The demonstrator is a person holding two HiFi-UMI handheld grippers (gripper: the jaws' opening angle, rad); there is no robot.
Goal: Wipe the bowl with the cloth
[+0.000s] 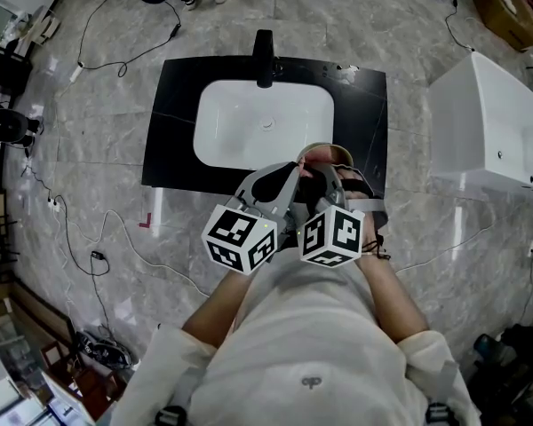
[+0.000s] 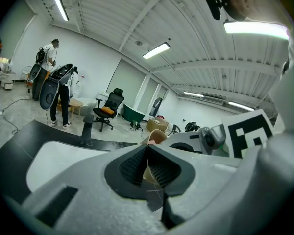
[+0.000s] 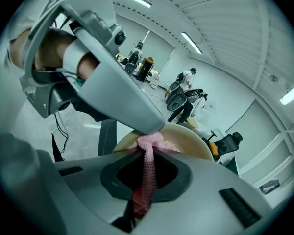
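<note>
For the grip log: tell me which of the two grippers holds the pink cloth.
The right gripper: its jaws are shut on the pink cloth, bunched at the bowl. The left gripper pinches the bowl's rim instead, no cloth.

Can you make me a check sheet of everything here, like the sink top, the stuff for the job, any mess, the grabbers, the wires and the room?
Surface: black countertop with a white sink and a dark faucet.
Job's things: beige bowl held up over the countertop; pink cloth bunched against the bowl.
Clutter: nothing seen on the countertop.
Grippers: left gripper shut on the bowl's rim; right gripper shut on the cloth.
Cables: cables trail across the grey floor.
Surroundings: white tub at the right; office chair; a person standing far off.
</note>
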